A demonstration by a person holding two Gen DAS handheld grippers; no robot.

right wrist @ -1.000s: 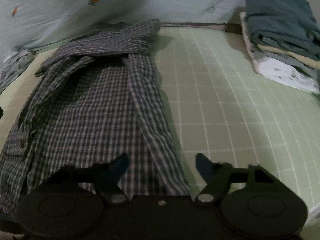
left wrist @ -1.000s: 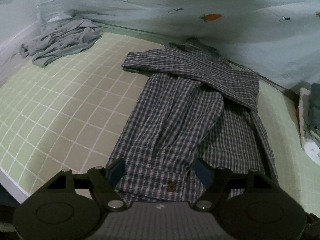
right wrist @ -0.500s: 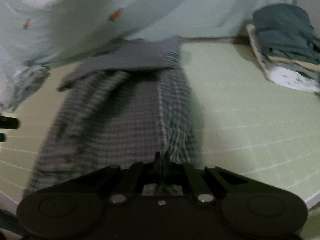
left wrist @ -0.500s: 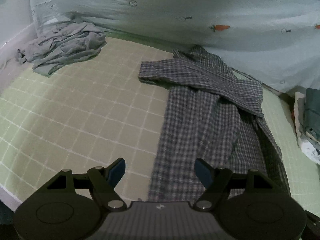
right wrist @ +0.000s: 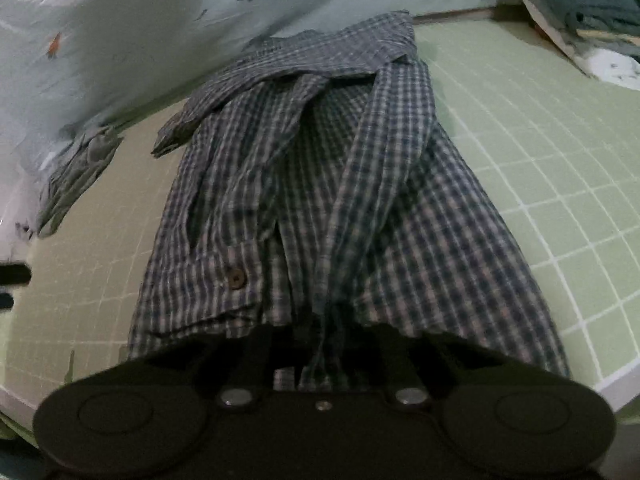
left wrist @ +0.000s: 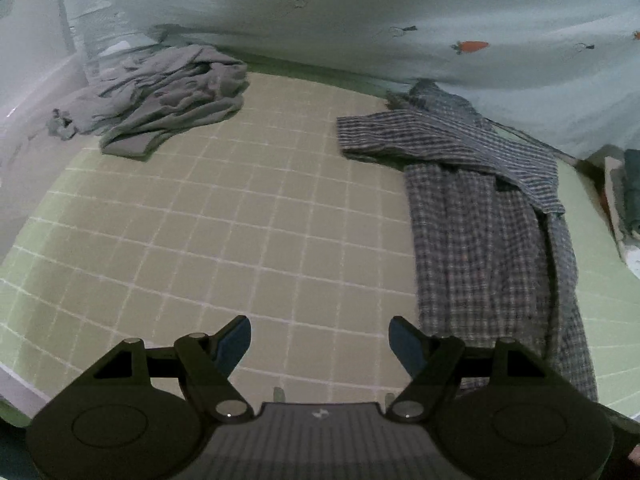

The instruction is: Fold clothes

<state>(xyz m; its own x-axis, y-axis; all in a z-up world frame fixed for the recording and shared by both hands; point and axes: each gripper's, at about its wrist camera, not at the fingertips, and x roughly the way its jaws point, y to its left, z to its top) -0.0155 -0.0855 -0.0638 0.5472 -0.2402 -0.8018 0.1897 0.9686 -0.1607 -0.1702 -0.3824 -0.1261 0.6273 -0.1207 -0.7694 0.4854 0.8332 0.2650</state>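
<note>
**Right gripper clamped on shirt hem; left gripper open over bare mat**

Right gripper [right wrist: 324, 344]: fingers drawn together on the near edge of the plaid shirt [right wrist: 320, 184], thin woven cloth bunched into ridges running away from the pinch. A brown button [right wrist: 235, 278] sits on the cuff just left of the pinch.

Left gripper [left wrist: 320, 340]: fingers spread wide, holding nothing, over the green mat [left wrist: 224, 240], a flat surface ruled in pale grid lines. The shirt lies to its right as a long narrow strip, one sleeve crossed over the top.

Mat left of the shirt is open up to a crumpled grey garment [left wrist: 160, 96], soft and heaped, at the far left corner. Folded clothes [right wrist: 584, 12] are stacked at the far right edge. A pale sheet with carrot prints [left wrist: 400, 8] bounds the back.
</note>
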